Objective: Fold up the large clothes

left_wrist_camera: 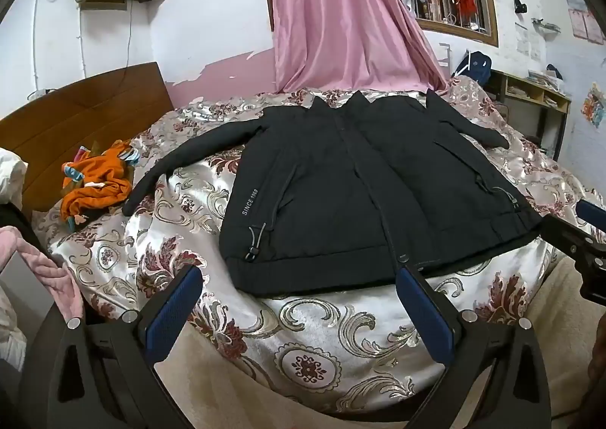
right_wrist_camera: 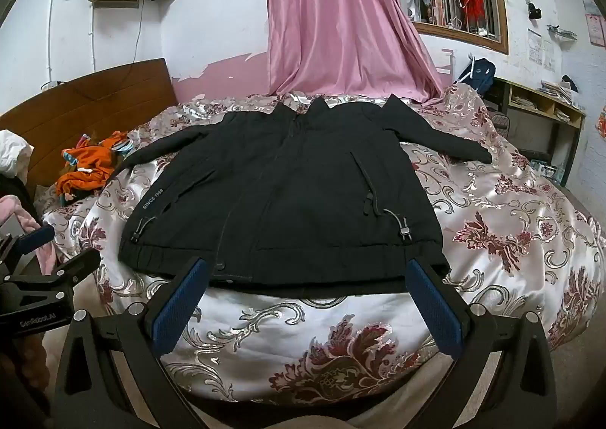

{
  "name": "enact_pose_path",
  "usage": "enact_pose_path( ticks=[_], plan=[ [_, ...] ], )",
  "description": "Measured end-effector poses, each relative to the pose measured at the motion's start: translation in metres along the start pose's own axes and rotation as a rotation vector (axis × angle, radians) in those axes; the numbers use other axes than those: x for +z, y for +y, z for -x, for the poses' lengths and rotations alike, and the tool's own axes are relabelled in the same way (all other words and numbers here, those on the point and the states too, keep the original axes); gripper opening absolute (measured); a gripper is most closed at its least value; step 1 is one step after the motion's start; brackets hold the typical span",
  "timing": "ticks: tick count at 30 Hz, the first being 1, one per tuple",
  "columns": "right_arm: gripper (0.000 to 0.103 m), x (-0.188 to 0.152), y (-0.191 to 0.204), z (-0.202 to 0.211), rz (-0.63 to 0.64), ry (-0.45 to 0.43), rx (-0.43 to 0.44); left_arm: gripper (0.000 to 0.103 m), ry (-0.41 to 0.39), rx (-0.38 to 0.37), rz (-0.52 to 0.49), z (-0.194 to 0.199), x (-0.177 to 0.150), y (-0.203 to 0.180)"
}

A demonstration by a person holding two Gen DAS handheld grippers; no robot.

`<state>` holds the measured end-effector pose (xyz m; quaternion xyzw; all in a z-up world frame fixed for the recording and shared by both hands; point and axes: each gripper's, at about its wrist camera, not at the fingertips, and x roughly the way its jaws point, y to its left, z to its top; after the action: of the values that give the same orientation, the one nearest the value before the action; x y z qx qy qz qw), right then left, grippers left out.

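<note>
A black zip jacket [left_wrist_camera: 341, 183] lies flat and face up on the floral bed cover, both sleeves spread out to the sides; it also shows in the right wrist view [right_wrist_camera: 288, 194]. My left gripper [left_wrist_camera: 299, 273] is open and empty, held just in front of the jacket's hem, left of its zip. My right gripper [right_wrist_camera: 308, 266] is open and empty, in front of the hem's right half. The right gripper's body shows at the left view's right edge [left_wrist_camera: 583, 239], and the left gripper's body at the right view's left edge [right_wrist_camera: 34, 270].
The floral satin bed cover [left_wrist_camera: 303, 349] fills the bed. An orange garment [left_wrist_camera: 98, 183] lies crumpled at the left by the wooden headboard [left_wrist_camera: 83, 114]. A pink curtain [left_wrist_camera: 341, 12] hangs behind. A pink quilted cloth [left_wrist_camera: 49, 270] is at the near left. A desk [right_wrist_camera: 545, 114] stands at the right.
</note>
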<state>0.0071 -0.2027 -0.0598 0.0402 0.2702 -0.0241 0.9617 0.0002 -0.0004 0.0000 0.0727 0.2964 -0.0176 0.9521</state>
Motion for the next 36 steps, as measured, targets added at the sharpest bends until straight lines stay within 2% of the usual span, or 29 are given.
enact_pose_path(
  ticks=[36],
  plan=[
    [0.102, -0.0012, 0.0007, 0.0009, 0.002, -0.002, -0.002, 0.103, -0.005, -0.007, 0.009, 0.0029, 0.0043, -0.0019]
  ],
)
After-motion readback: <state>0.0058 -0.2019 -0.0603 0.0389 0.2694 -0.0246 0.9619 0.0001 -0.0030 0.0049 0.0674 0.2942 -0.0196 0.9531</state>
